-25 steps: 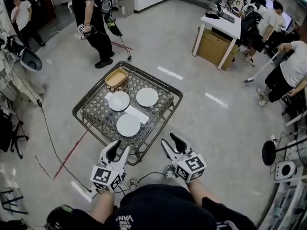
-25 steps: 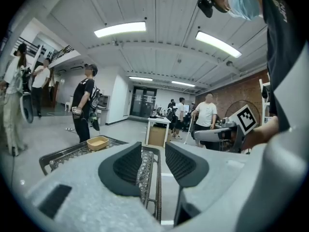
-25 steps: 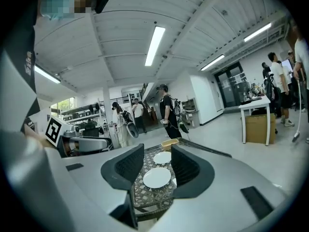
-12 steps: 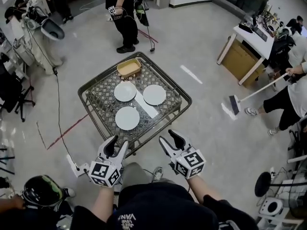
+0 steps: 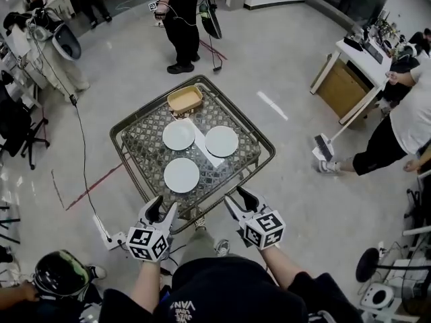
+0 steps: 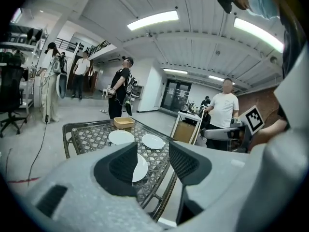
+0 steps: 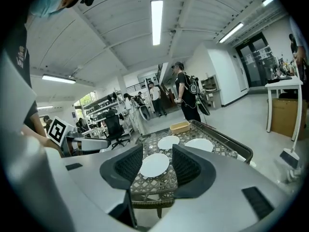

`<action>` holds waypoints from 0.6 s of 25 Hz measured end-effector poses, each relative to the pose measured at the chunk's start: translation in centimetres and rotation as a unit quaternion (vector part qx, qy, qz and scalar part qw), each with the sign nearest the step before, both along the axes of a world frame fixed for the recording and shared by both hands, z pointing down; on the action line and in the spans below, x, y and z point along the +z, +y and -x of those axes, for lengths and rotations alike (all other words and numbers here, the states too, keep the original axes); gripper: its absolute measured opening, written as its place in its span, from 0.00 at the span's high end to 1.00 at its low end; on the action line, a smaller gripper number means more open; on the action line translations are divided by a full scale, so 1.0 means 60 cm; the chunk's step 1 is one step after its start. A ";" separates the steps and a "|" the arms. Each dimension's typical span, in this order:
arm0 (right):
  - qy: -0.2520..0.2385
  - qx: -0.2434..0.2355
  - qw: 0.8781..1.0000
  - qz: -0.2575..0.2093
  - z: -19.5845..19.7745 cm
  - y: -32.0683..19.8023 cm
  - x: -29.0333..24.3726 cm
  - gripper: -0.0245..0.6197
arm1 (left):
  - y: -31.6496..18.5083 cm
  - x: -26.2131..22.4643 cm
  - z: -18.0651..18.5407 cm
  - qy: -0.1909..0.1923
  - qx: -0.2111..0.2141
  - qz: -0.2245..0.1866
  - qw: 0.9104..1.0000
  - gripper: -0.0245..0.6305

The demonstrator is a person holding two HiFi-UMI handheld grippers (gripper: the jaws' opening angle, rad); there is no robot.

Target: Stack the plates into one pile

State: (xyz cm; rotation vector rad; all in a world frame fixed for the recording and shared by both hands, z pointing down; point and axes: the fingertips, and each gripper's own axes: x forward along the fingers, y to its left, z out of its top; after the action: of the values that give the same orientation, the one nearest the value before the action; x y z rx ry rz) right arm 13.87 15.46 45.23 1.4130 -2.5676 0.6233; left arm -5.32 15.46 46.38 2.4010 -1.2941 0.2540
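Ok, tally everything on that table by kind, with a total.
plates: 3
basket: 1
paper: 1
Total: 5

Both forearms (image 5: 145, 284) reach forward, held low in front of the torso. The left gripper (image 5: 166, 205) and right gripper (image 5: 236, 198) sit side by side and well apart. Each is tipped slightly downward, marker cubes (image 5: 148, 243) on top. Jaws on both are apart and have just been opening. Nothing is gripped between either pair.
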 end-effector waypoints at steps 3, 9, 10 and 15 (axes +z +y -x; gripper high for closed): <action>0.006 0.007 1.000 0.015 0.006 -0.036 0.021 0.69 | -0.041 0.025 0.008 0.002 0.001 0.020 1.000 0.65; 0.022 0.002 0.999 0.045 0.046 -0.114 0.079 0.69 | -0.110 0.078 0.040 -0.002 0.000 0.053 0.999 0.64; 0.024 0.001 0.998 0.050 0.055 -0.126 0.090 0.69 | -0.120 0.087 0.045 -0.002 0.001 0.059 0.998 0.64; 0.037 -0.011 0.996 0.085 0.098 -0.174 0.155 0.69 | -0.154 0.146 0.065 -0.005 0.006 0.088 0.996 0.64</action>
State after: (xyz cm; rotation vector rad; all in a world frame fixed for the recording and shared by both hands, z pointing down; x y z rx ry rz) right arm 8.01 4.99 54.54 1.3270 -2.4064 0.7504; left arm -9.24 6.20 55.13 2.2627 -1.2080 0.3687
